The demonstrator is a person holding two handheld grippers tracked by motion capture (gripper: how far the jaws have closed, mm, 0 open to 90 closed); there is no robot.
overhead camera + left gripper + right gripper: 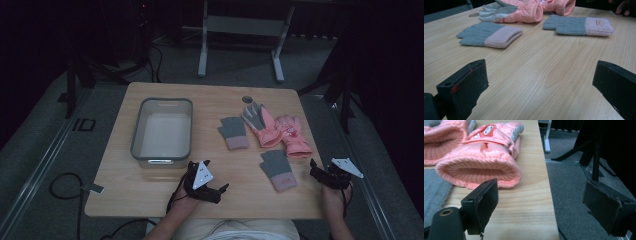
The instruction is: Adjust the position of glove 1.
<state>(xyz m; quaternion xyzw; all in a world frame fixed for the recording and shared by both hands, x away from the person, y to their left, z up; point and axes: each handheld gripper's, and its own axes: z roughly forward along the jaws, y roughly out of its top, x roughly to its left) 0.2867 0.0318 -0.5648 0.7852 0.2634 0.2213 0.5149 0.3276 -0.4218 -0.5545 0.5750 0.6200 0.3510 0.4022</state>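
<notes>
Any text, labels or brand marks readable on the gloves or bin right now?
Nothing can be read.
Pink tag on the grey glove's cuff: too small and blurred.
Printed patch with red and white on the pink glove: a picture or logo, no legible letters.
Label on the bin's near wall: a pale glare, unreadable.
Left gripper and right gripper: no markings.

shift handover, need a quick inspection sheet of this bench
surface: wooden table, round hole at far edge
job's things: two knit gloves, two pink gloves, all lying flat; grey bin empty
clutter: nothing seen
grippers: left gripper and right gripper both open, holding nothing
cables: black cable on floor at left
surroundings: dim room, grey carpet, white frame beyond table
</notes>
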